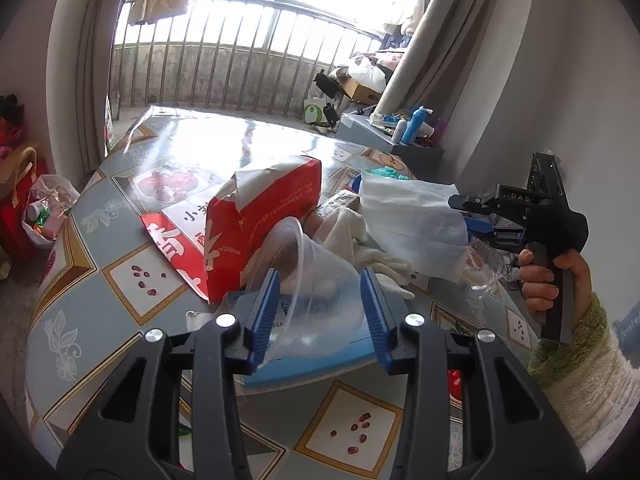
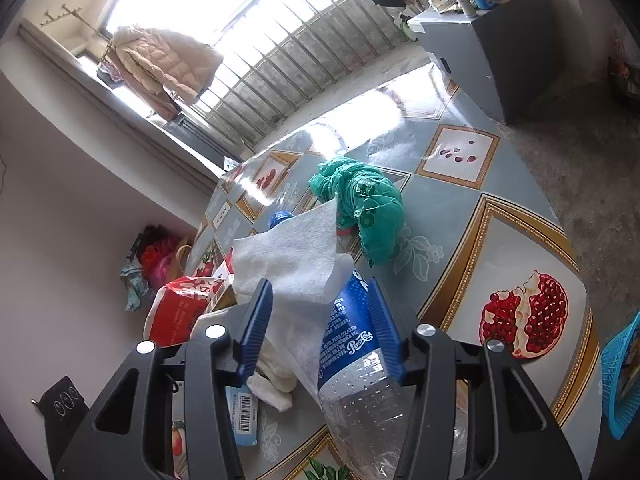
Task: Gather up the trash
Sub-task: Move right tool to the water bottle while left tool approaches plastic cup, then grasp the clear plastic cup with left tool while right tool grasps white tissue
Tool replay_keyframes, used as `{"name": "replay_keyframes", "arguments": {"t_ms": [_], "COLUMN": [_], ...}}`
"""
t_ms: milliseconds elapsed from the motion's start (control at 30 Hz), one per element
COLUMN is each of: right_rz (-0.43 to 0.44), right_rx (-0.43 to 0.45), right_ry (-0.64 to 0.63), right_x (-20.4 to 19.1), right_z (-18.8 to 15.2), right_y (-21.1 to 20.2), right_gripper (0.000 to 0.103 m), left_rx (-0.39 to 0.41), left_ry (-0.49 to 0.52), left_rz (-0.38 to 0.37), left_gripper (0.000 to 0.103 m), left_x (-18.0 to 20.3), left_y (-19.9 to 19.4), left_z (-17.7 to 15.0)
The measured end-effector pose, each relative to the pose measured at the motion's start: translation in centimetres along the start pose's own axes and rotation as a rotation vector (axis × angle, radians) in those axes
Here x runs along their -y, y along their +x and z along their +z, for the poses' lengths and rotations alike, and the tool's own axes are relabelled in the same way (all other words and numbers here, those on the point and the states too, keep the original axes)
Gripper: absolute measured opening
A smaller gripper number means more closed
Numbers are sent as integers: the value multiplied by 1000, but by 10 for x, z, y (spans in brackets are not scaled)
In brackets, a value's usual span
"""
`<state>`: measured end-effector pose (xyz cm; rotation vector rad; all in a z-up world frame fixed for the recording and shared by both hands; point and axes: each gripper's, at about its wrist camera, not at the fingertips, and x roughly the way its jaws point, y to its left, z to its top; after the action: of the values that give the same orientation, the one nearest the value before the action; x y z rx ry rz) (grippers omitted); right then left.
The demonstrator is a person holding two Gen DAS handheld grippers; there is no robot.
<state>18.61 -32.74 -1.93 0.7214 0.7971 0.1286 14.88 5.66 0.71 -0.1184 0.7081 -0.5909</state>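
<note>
My left gripper is open, its blue pads either side of a clear plastic cup lying on its side on a blue flat pack. A red tissue box stands just beyond. My right gripper has its jaws apart around an empty Pepsi bottle and a white wipe that drapes over it; whether they press on them I cannot tell. In the left wrist view the right gripper holds that wipe up. White gloves lie behind the cup.
A crumpled green plastic bag lies further along the patterned tablecloth. A blue basket shows at the right edge. A grey cabinet with bottles stands beyond the table. Bags of clutter sit on the floor to the left.
</note>
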Motion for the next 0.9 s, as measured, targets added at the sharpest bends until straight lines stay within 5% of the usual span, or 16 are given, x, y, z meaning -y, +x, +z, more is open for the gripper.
{"name": "replay_keyframes", "arguments": {"t_ms": [300,900], "right_rz": [19,190], "right_rx": [11,100], "right_ry": [-36,-103], "right_x": [-11,-54], "right_z": [-3,-8], "right_y": [-8,-64], "right_gripper": [7,3], "left_rx": [10,139], "left_ry": [-35,2], "left_rz": [-23,-129], "left_gripper": [10,5], "left_x": [-4,10], "left_y": [-10,-56], "left_z": [1,9]}}
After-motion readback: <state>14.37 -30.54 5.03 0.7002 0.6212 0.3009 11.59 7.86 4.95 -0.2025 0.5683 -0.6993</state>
